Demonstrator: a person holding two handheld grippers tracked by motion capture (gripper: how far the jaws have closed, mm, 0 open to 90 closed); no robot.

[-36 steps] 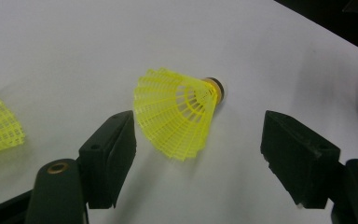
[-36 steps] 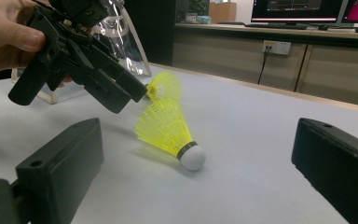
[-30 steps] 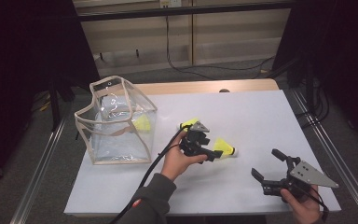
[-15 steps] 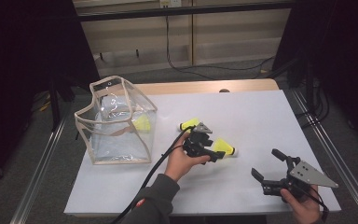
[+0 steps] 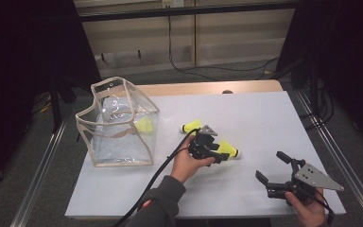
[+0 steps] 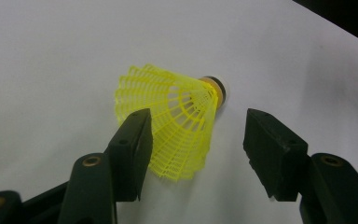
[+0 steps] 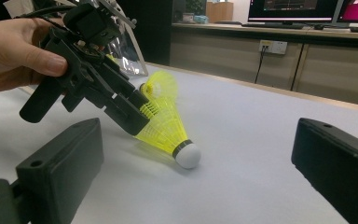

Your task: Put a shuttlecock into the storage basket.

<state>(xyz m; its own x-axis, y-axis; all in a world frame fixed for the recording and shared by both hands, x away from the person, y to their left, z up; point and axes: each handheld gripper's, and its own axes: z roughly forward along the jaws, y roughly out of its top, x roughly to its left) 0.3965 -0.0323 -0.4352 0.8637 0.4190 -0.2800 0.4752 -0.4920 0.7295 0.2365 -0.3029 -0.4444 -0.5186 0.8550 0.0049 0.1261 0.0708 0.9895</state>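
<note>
Left gripper (image 6: 193,154), jaws apart & just been closing, straddles the yellow shuttlecock (image 6: 177,123) lying mid-table w/ cork toward the right edge; right gripper (image 5: 276,177) is open, further off.

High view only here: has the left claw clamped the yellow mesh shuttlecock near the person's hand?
Observer: No. In the left gripper view the left claw straddles the yellow plastic-mesh shuttlecock. Its jaws have just been closing, and one is clearly off the skirt.
Operator: Which way does the cork point?
Observer: Away from that claw; the open skirt faces it.
Operator: What does the right claw see?
Observer: The right claw is open and empty. Its view shows a black band above the shuttlecock's white cork cap.
</note>
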